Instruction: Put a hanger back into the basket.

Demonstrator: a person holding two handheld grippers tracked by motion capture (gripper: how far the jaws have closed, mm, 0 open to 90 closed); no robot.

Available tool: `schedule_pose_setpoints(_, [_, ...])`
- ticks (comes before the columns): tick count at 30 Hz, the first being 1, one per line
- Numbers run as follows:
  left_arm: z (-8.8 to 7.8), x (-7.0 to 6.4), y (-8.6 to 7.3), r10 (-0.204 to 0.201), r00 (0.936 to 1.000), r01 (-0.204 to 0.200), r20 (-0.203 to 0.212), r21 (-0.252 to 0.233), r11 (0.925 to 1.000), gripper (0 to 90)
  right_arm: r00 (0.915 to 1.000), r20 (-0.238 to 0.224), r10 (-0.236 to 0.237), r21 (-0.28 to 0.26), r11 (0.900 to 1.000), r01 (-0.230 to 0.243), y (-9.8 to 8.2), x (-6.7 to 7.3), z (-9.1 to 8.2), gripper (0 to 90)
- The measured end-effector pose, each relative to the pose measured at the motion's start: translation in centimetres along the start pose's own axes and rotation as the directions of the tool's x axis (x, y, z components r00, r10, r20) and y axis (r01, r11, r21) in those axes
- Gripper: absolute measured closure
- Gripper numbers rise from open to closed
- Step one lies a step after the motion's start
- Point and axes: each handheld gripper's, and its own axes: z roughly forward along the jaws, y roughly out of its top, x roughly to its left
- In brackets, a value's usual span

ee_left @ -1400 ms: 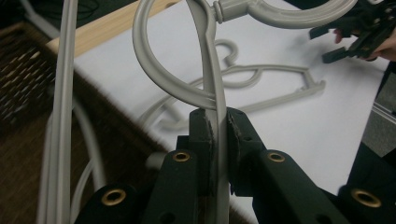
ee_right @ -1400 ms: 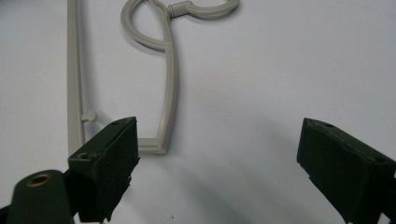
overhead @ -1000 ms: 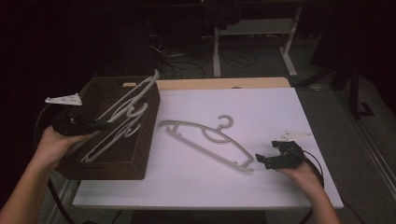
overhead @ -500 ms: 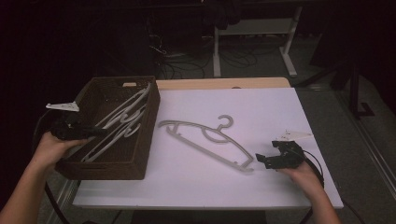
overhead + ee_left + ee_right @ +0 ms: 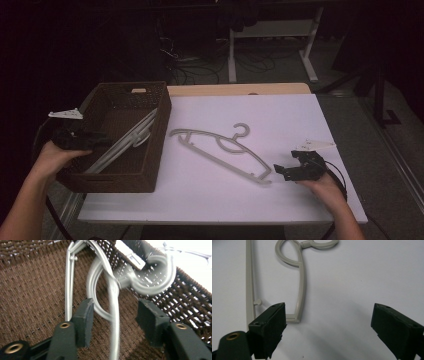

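Two grey plastic hangers are in play. One hanger in the basket [image 5: 127, 142] lies in the brown woven basket [image 5: 102, 182] at the left of the high view, its long axis slanting from the lower left of the basket up toward the upper right, where its upper end leans against the basket's right wall. In the left gripper view its hook [image 5: 156, 275] curls at the upper right of the frame against the woven wall, and one thin arm of it runs down between the two black pads. The left tool [image 5: 82, 140], held at the basket's left rim, has just been opening; its pads stand apart on either side of that arm without pressing it, so the hanger is released.

The hanger on the desk [image 5: 220, 152] lies flat on the white desk [image 5: 280, 200] in the middle of the high view. Its long bar runs diagonally from the upper left, near the basket, down to the lower right, and its hook [image 5: 241, 131] points toward the top of the frame. Its lower right corner lies just beside the right tool [image 5: 286, 172], which rests low at the right of the frame. In the right gripper view that corner [image 5: 294, 318] sits close by the left pad, apart from it, and the pads stand wide with bare desk between them: this tool is released too.
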Motion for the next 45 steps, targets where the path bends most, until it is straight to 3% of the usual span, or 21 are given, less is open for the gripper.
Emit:
schedule_pose_setpoints(8, [-0.4,-1.7,1.6,0.019,0.9988,-0.014,0.044,-0.097,0.9952,33.4,1.0000,-0.002,-0.003,0.000,1.000,0.003,0.1,0.0,0.0,12.3])
schedule_pose_setpoints(15, [0.9,-5.3,4.1,0.056,0.9906,-0.036,0.125,-0.154,0.9874,31.3,1.0000,-0.004,-0.005,-0.001,1.000,0.005,0.1,0.1,-0.1,12.4])
schedule_pose_setpoints(20, [2.5,-8.3,6.0,0.080,0.9850,-0.050,0.153,-0.190,0.9805,32.8,1.0000,-0.005,-0.003,-0.004,1.000,0.003,0.2,0.0,0.0,12.4])
schedule_pose_setpoints(25, [4.6,-11.5,7.7,0.111,0.9749,-0.071,0.193,-0.207,0.9759,44.9,0.9999,-0.006,-0.010,-0.006,1.000,0.010,0.2,0.0,0.0,12.4])
schedule_pose_setpoints(27, [5.7,-12.8,8.3,0.138,0.9667,-0.090,0.216,-0.218,0.9718,50.3,0.9999,-0.006,-0.011,-0.004,1.000,0.011,0.3,0.0,0.0,12.4])
schedule_pose_setpoints(30, [7.4,-14.5,9.2,0.151,0.9575,-0.098,0.245,-0.216,0.9713,65.6,0.9999,-0.007,-0.015,-0.007,1.000,0.015,0.3,0.0,0.0,12.4])
schedule_pose_setpoints(37, [12.0,-18.8,10.7,0.198,0.9352,-0.157,0.294,-0.157,0.9751,89.6,0.9999,-0.008,-0.014,-0.009,1.000,0.014,0.3,-0.1,0.0,12.4])
schedule_pose_setpoints(43, [16.9,-22.1,10.7,0.227,0.9196,-0.204,0.320,-0.106,0.9733,90.0,0.9997,-0.010,-0.020,-0.007,1.000,0.020,0.4,-0.2,0.1,12.4])
schedule_pose_setpoints(44, [16.9,-22.1,10.7,0.227,0.9196,-0.204,0.320,-0.106,0.9733,90.0,0.9997,-0.010,-0.020,-0.007,1.000,0.020,0.4,-0.2,0.1,12.4])
schedule_pose_setpoints(45, [18.2,-22.8,10.6,0.233,0.9178,-0.215,0.322,-0.090,0.9725,90.0,0.9998,-0.009,-0.020,-0.007,1.000,0.020,0.4,-0.2,0.1,12.4])
